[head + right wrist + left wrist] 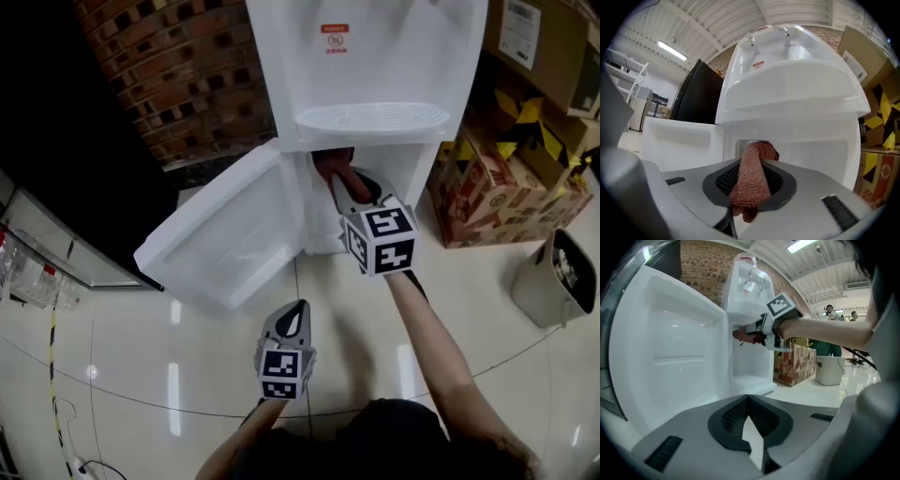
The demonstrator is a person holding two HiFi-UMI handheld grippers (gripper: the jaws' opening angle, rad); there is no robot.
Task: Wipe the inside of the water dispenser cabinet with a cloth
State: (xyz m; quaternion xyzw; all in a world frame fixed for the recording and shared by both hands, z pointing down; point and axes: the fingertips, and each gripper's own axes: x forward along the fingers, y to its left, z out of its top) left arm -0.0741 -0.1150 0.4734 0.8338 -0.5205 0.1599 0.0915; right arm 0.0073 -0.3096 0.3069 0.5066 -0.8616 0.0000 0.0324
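"Cloth, reddish-brown and knitted [336, 169]: where does it sit in the head view?"

"Upper middle of the frame, pinched in the right gripper [346, 186]. Its free end is at the mouth of the lower cabinet [322, 223] of the white water dispenser [366, 56]. The white cabinet door [220, 239] hangs open toward the left. The left gripper [297, 314] is low in the centre, well apart from the opening, so the right is plainly the nearer one."

"And the left gripper view?"

"Its jaws are pressed together with nothing between them. Above them, at centre frame, the right gripper reaches in from the right edge. The cloth pokes leftward from it into the cabinet."

"The right gripper view?"

"Jaws clamped on the cloth, which runs lengthwise from the bottom centre straight up to the opening in mid-frame. The cabinet lies dead ahead along that axis. So I judge the coming move to be a push forward, then strokes across the inner walls."
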